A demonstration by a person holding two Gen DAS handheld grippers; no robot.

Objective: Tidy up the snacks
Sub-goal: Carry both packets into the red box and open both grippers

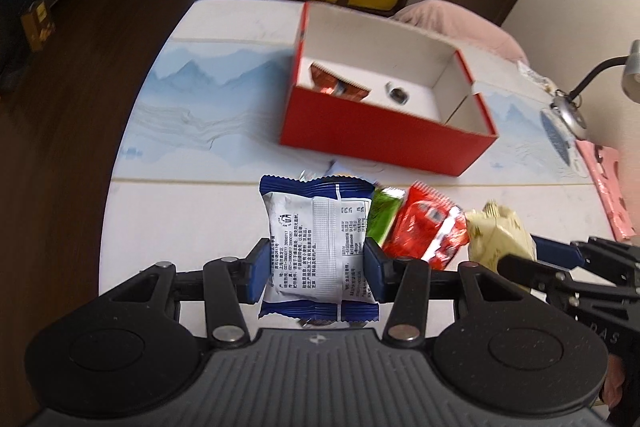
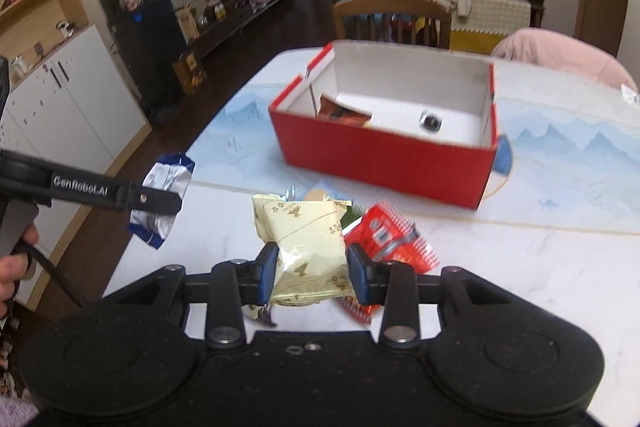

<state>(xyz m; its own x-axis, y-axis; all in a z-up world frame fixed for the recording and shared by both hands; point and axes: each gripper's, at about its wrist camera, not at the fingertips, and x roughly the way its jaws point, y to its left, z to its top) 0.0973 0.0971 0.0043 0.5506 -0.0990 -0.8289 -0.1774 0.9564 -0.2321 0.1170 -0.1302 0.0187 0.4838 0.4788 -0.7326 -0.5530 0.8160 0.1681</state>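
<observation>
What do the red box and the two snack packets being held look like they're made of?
Red box: likely cardboard, matte red outside, plain white inside, with thin folded walls. Blue-and-white packet in the left gripper: glossy plastic film with crimped ends and a back seam. Cream packet in the right gripper: shiny, crinkled film, probably plastic.

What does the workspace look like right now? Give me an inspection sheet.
Surface: white table with blue mountain print.
Job's things: open red box holding an orange packet and a small dark sweet; red packet and green packet on the table.
Clutter: pink sheet at table edge.
Grippers: left gripper shut on blue-and-white packet; right gripper shut on cream packet.
Cables: nothing seen.
Surroundings: desk lamp, wooden chair, sofa.
</observation>
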